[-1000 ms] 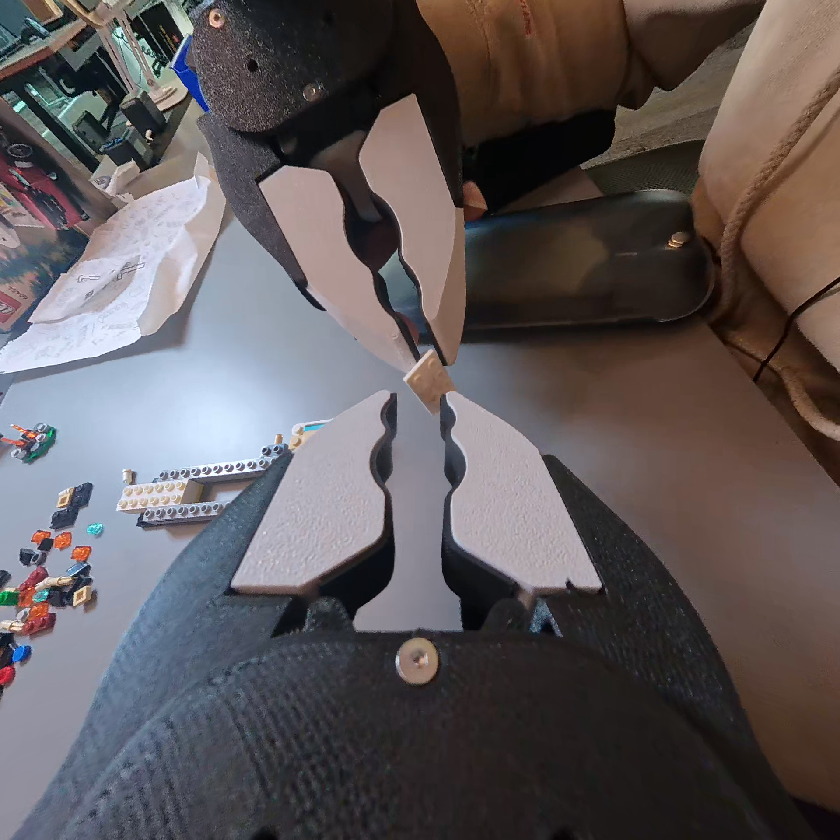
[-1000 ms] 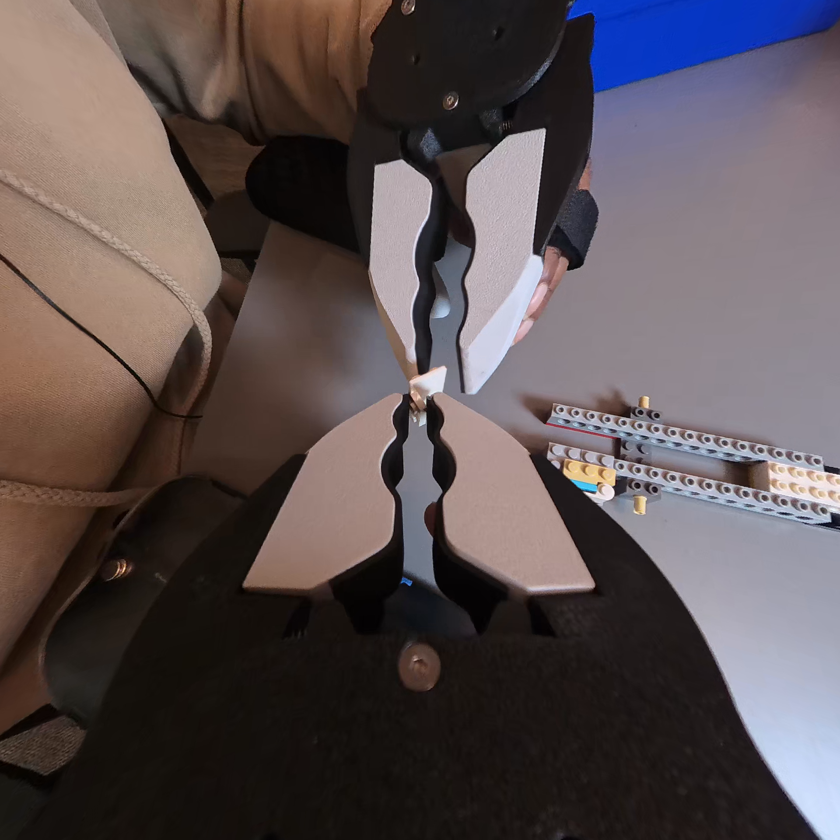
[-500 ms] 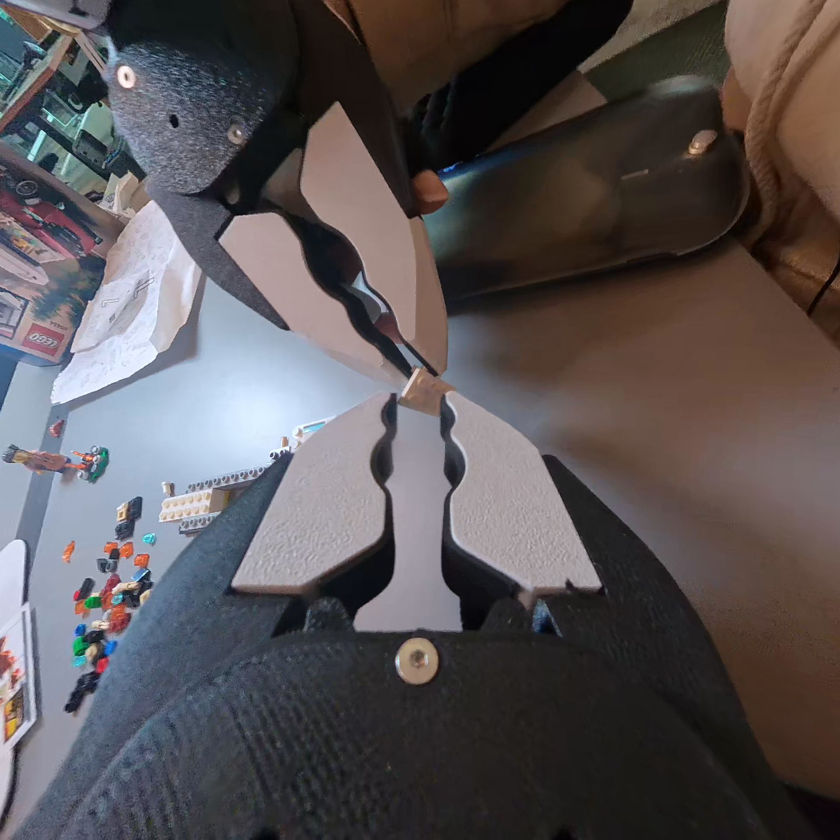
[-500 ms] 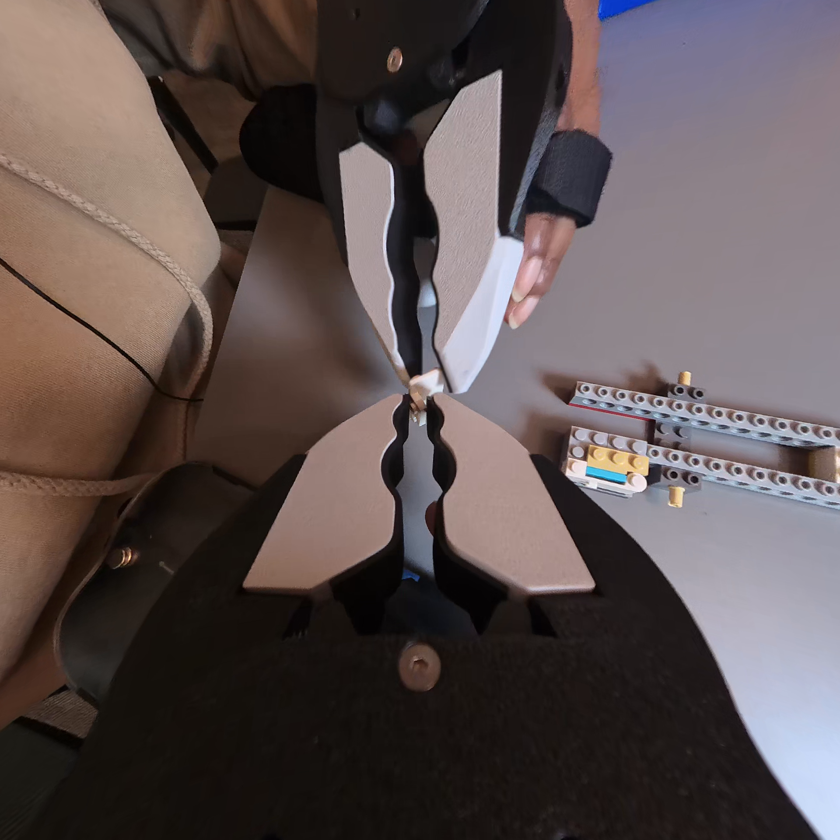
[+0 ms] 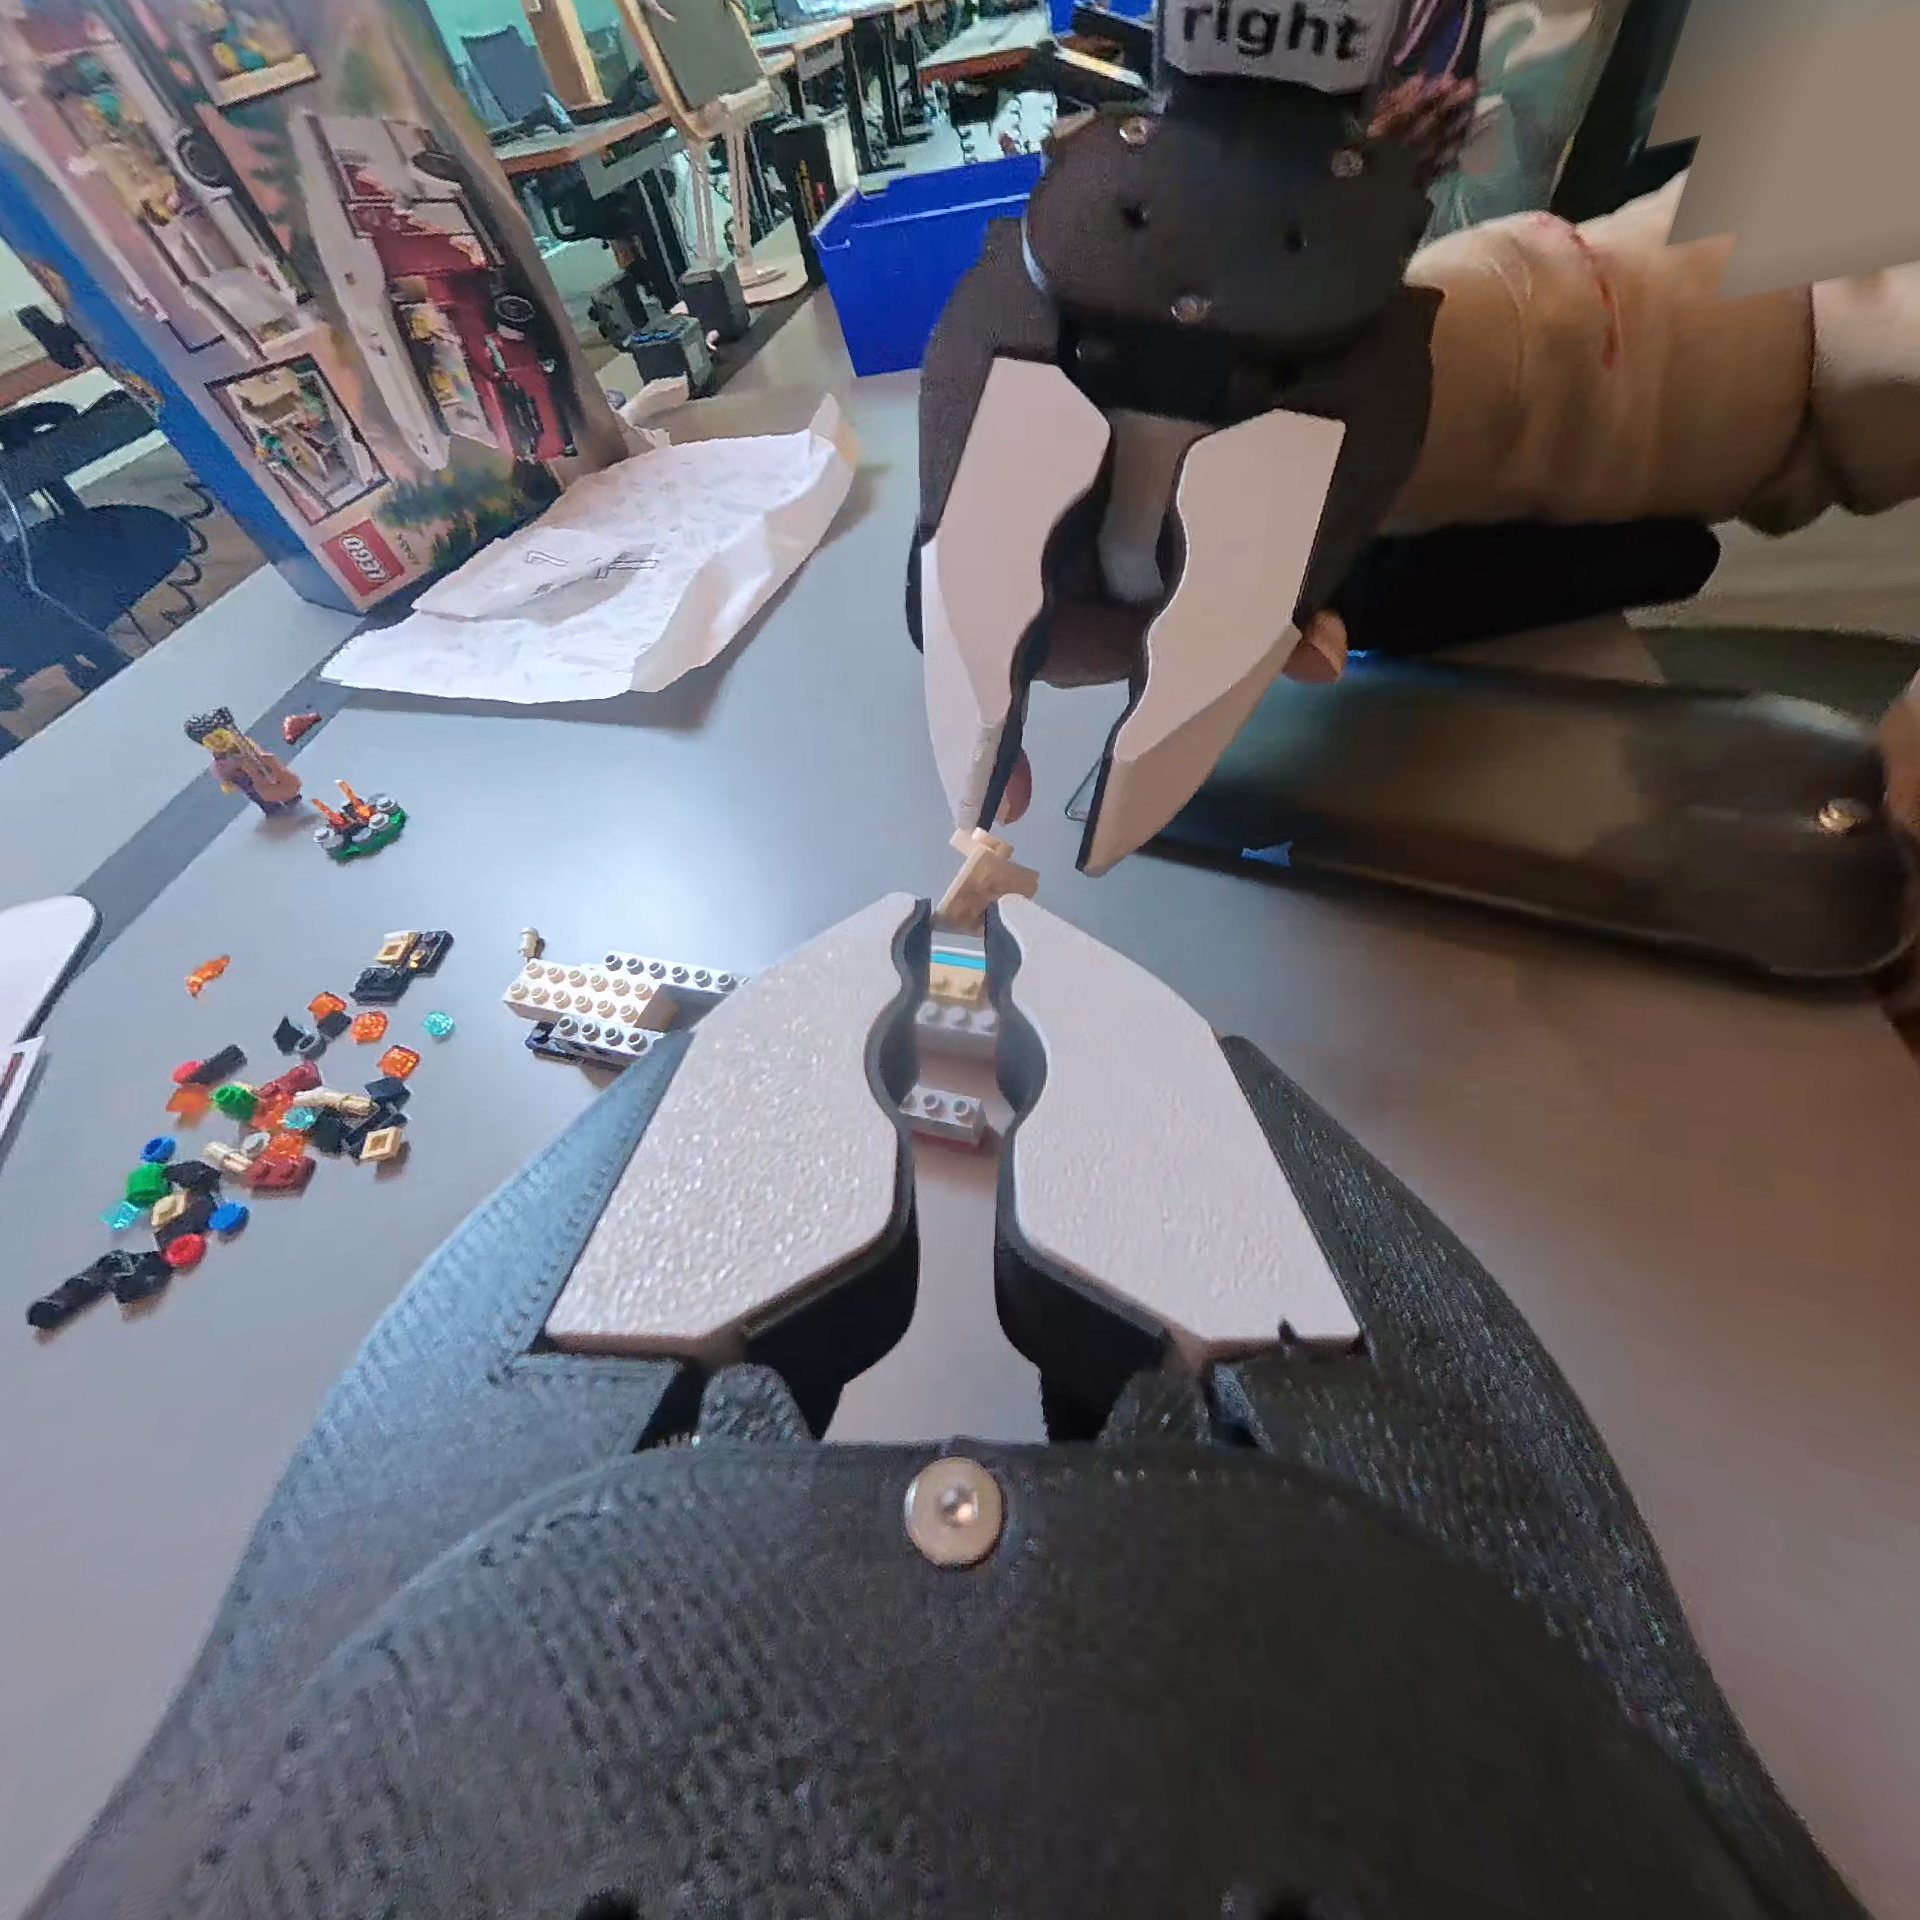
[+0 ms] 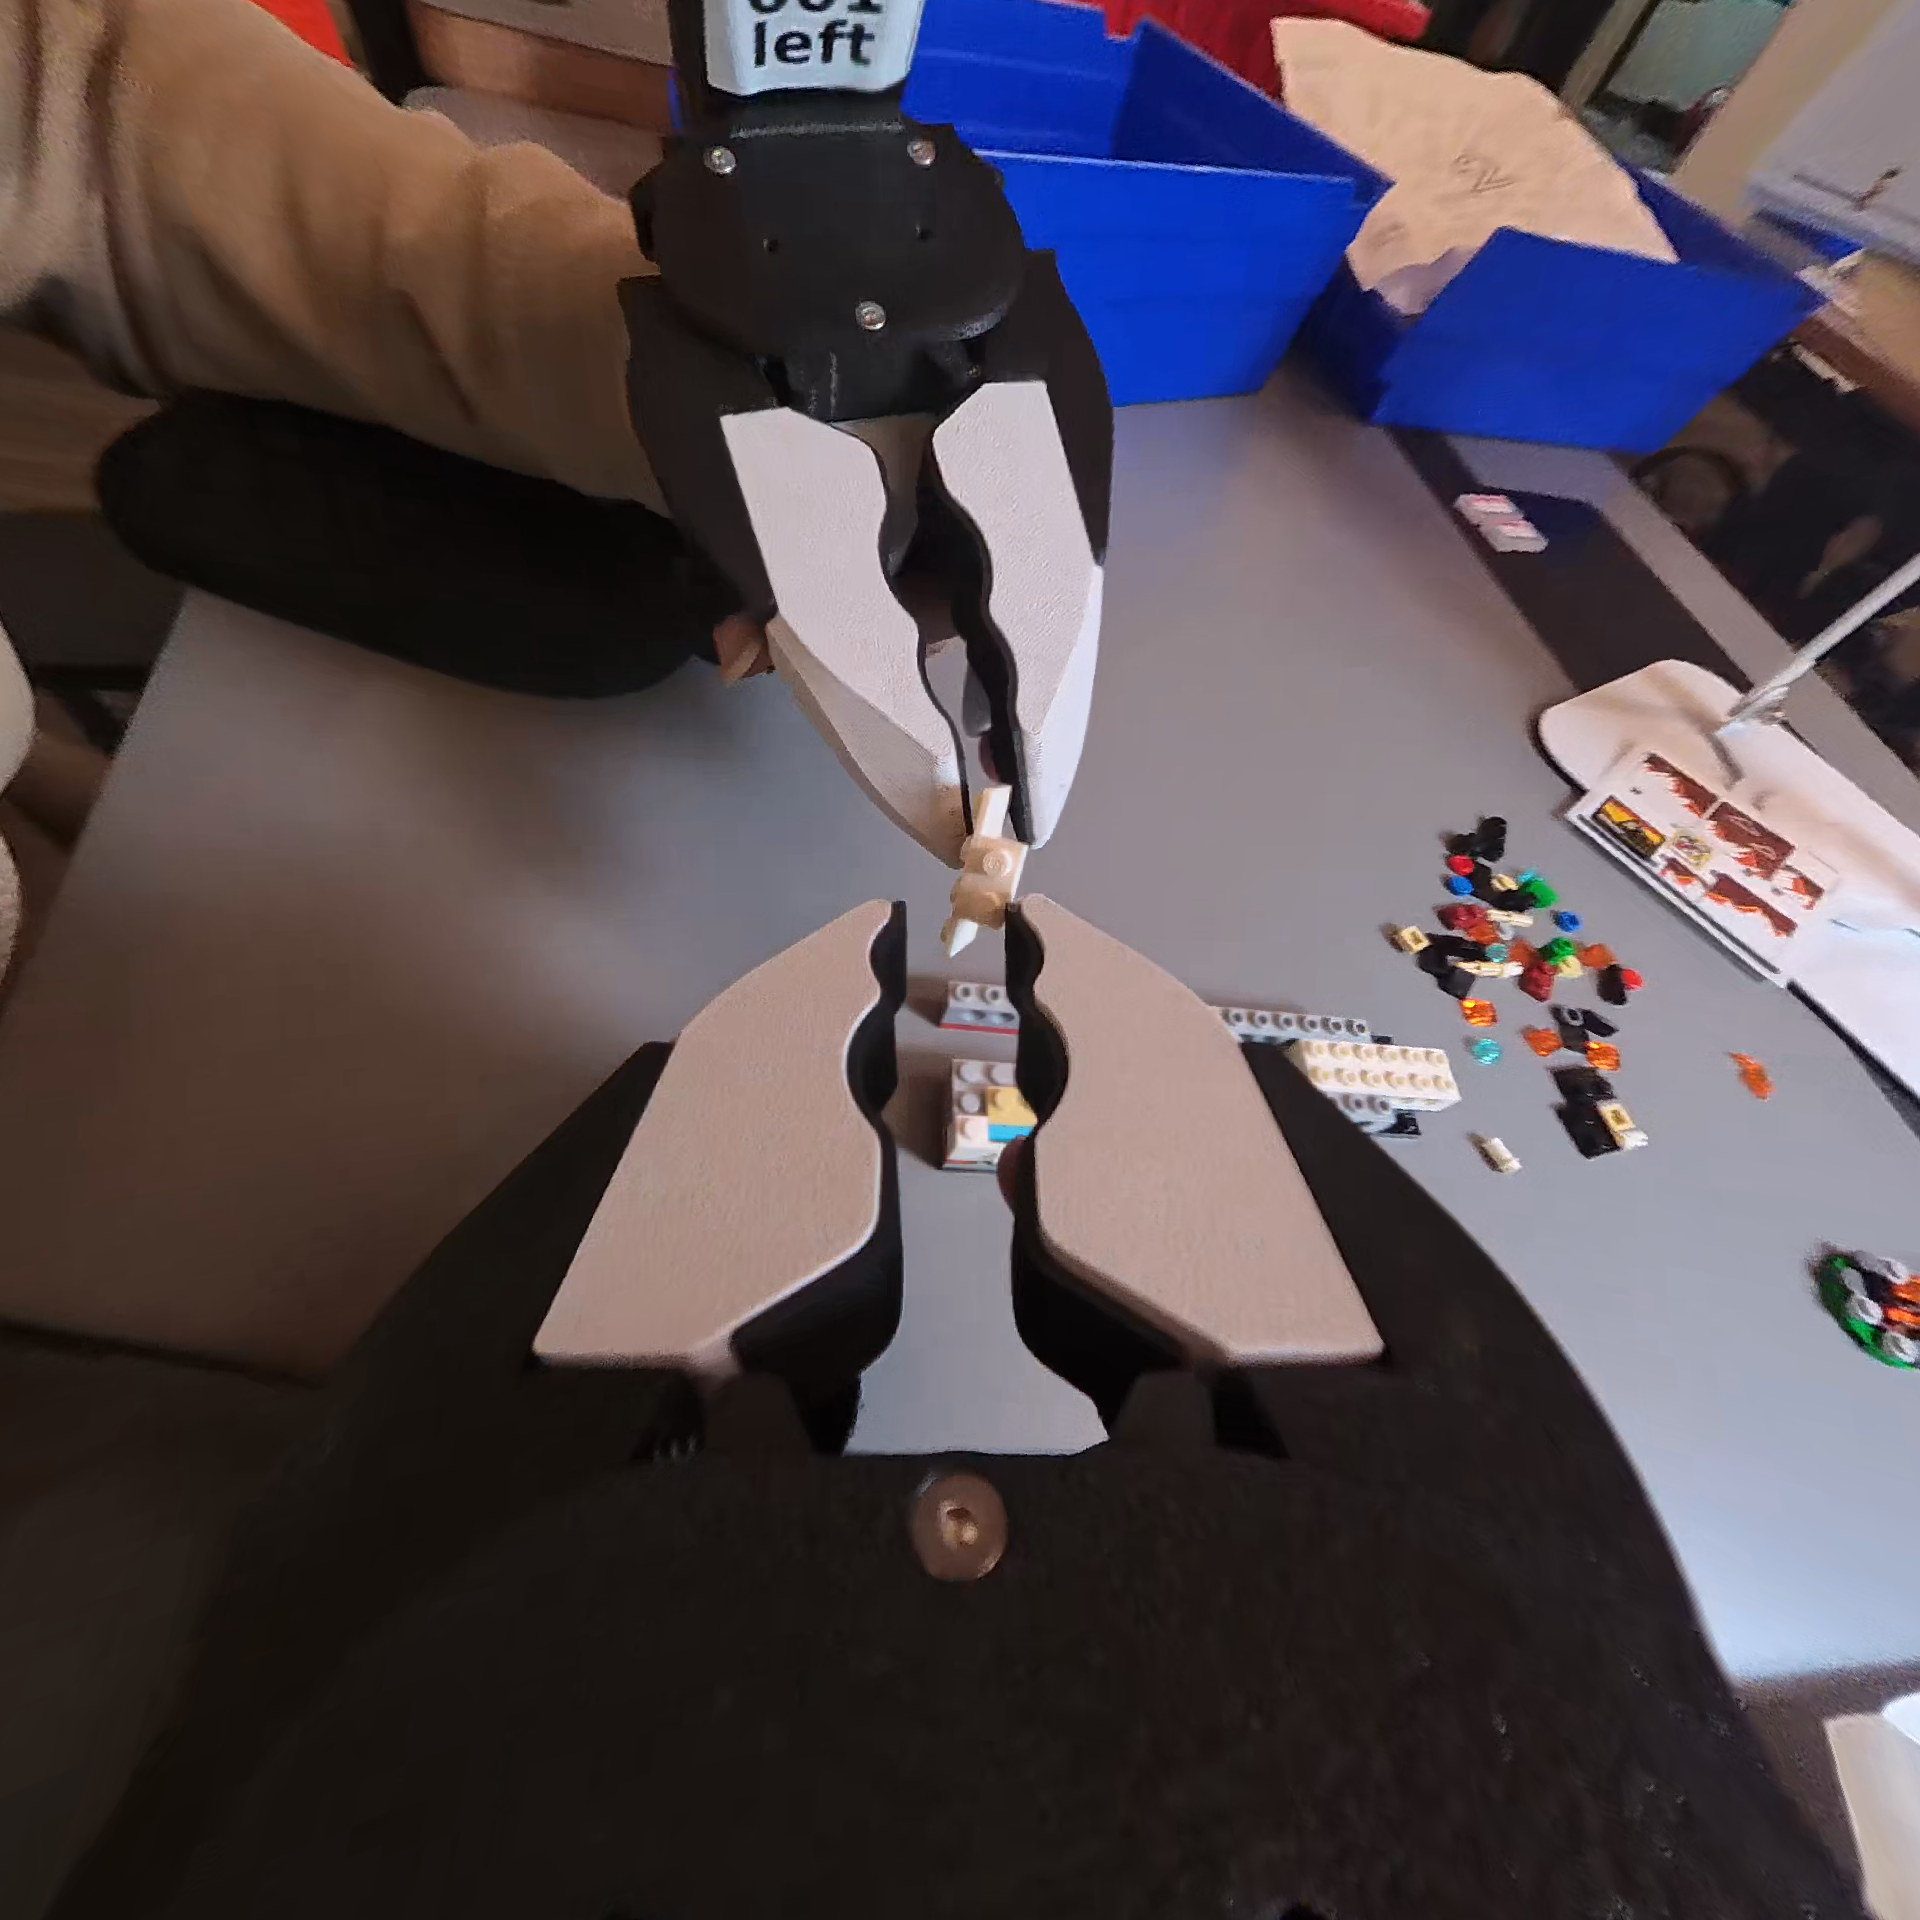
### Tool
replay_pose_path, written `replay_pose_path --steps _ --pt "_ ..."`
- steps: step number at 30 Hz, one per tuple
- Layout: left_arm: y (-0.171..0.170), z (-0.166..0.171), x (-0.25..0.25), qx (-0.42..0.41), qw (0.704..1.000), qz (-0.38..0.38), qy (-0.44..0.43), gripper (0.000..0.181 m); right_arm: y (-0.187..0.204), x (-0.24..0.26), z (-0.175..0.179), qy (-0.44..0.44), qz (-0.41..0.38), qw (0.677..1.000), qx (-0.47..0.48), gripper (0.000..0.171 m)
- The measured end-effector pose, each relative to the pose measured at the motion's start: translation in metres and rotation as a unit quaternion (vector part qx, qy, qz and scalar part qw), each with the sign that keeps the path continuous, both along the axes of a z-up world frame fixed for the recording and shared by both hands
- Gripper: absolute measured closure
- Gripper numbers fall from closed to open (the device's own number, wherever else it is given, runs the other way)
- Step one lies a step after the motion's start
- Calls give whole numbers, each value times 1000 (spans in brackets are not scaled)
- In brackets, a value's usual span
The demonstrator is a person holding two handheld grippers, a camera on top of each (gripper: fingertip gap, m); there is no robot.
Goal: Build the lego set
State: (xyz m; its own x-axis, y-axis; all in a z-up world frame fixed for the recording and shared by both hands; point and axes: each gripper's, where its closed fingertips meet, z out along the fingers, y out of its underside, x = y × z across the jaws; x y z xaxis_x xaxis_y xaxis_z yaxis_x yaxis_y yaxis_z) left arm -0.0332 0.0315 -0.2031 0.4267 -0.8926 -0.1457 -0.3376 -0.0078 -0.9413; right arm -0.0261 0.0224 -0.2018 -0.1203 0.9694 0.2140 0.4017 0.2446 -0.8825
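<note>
We see the left gripper (image 5: 961, 920) clamped on a tan piece (image 5: 985, 881), held above the table (image 5: 1403, 1143). The right gripper (image 6: 951, 914) faces it tip to tip, its fingers parted, one fingertip (image 6: 1013, 914) touching that piece.

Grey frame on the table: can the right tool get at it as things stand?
Probably yes: the right tool is open and the grey frame lies uncovered on the table beneath it; only the left tool's tan piece sits close.
</note>
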Motion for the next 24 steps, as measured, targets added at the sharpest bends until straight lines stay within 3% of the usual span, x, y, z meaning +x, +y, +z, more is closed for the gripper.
replay_pose_path --steps 9,13,24 --pt "2 15 4 -25 997 17 -75 178 16 0 1 15 -38 999 -23 156" --pt "0 16 5 -30 996 6 -83 178 14 -1 1 17 -32 998 -52 166" --pt "-4 -33 6 -26 998 -16 63 169 10 14 -44 -141 -32 988 -61 168"
